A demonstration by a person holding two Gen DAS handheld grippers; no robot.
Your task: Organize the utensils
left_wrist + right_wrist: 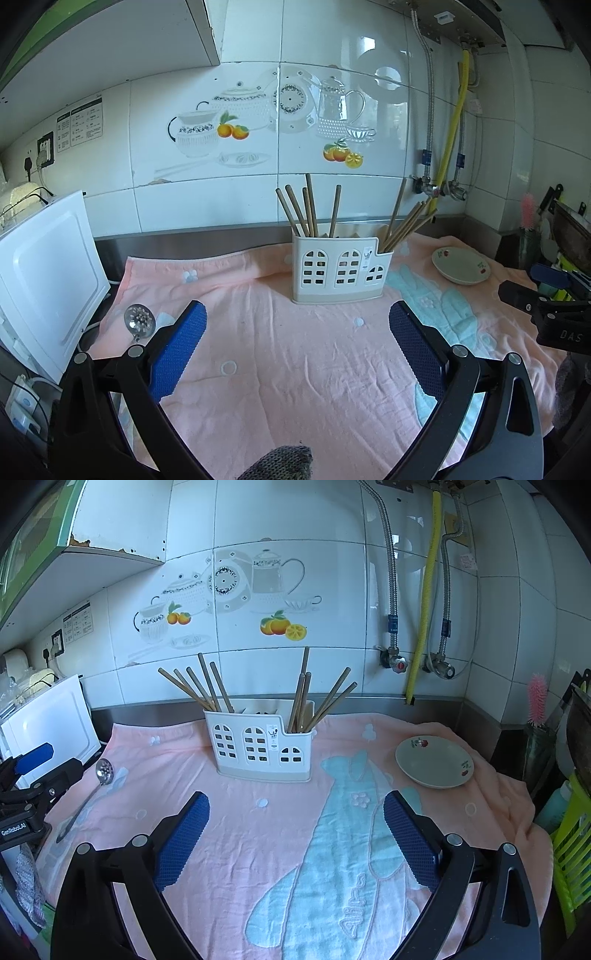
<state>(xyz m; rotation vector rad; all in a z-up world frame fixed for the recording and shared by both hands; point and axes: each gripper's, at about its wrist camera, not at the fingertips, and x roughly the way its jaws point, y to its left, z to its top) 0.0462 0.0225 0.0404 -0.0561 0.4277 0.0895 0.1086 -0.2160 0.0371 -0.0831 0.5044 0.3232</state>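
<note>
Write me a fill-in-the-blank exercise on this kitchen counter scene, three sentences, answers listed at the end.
1. The wooden chopsticks stand in the white plastic window-pattern utensil holder, which rests on a ____ towel.
2. The perforated metal spoon lies to the ____ of the holder in the right wrist view.
3. The left gripper and the right gripper both have their jaws ____.

Answers: pink; left; open

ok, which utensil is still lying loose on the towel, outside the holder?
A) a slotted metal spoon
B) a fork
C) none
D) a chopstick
A: the slotted metal spoon lies on the pink towel at its left edge, apart from the white utensil holder, which holds the chopsticks.
</note>
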